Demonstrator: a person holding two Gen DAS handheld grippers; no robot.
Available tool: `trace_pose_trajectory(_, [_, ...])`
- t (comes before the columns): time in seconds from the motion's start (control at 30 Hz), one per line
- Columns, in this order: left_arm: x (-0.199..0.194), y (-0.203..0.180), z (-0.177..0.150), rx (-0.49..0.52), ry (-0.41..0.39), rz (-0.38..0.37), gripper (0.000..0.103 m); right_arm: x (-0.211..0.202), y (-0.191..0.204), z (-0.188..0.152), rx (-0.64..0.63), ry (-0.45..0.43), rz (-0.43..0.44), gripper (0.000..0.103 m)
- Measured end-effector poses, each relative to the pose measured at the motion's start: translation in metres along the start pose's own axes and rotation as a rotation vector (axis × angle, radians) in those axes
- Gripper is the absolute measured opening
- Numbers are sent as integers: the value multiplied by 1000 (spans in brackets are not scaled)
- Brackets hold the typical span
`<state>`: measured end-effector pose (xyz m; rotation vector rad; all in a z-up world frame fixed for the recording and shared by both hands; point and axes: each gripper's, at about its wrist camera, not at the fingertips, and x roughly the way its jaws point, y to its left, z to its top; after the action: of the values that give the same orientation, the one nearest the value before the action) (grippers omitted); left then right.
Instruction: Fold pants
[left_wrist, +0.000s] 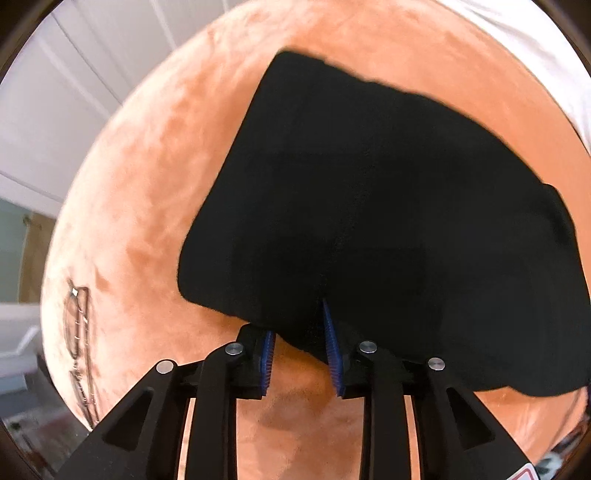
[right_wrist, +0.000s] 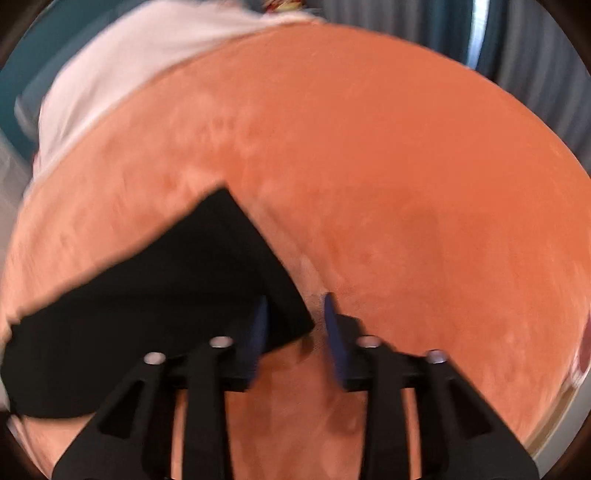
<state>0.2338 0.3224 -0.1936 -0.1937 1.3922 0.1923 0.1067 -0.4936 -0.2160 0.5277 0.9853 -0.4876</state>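
Pants (left_wrist: 369, 206), black and folded into a flat block, lie on the orange plush cover (left_wrist: 147, 184). Left gripper (left_wrist: 300, 341) is spread, near hem between its blue pads, not pinched. Right gripper (right_wrist: 295, 334) is spread too (blurry view), near-right corner of the fabric between its pads. White sheet (right_wrist: 122, 62) at far edge.

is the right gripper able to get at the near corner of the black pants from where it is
Probably yes. The right gripper is open with the corner of the black pants lying between its pads on the orange blanket, and nothing covers it.
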Motion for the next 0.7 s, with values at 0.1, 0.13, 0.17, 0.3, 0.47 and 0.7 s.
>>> trace_pose_trajectory(0.1, [-19,3,-16,-20,-51,17,54,-26,15,-10,-47,-54,-9,35])
trace_pose_trajectory(0.13, [-25,7,-21,-39,-68,28,57,-32,25,-14,-88,-63,-24,35])
trace_pose_trajectory(0.17, [-34,11,-28,-68,-85,32,57,-38,41,-21,-134,-66,3,35])
trace_pose_trajectory(0.3, [-68,16,-41,-178,-163,34,54,-44,121,-38,-254,-46,192,34])
trace_pose_trajectory(0.47, [-60,-17,-17,-133,-184,-30,55,-38,290,-75,-509,52,433,17])
trace_pose_trajectory(0.7, [9,-9,-21,-157,-98,5,59,1,498,-148,-782,206,530,14])
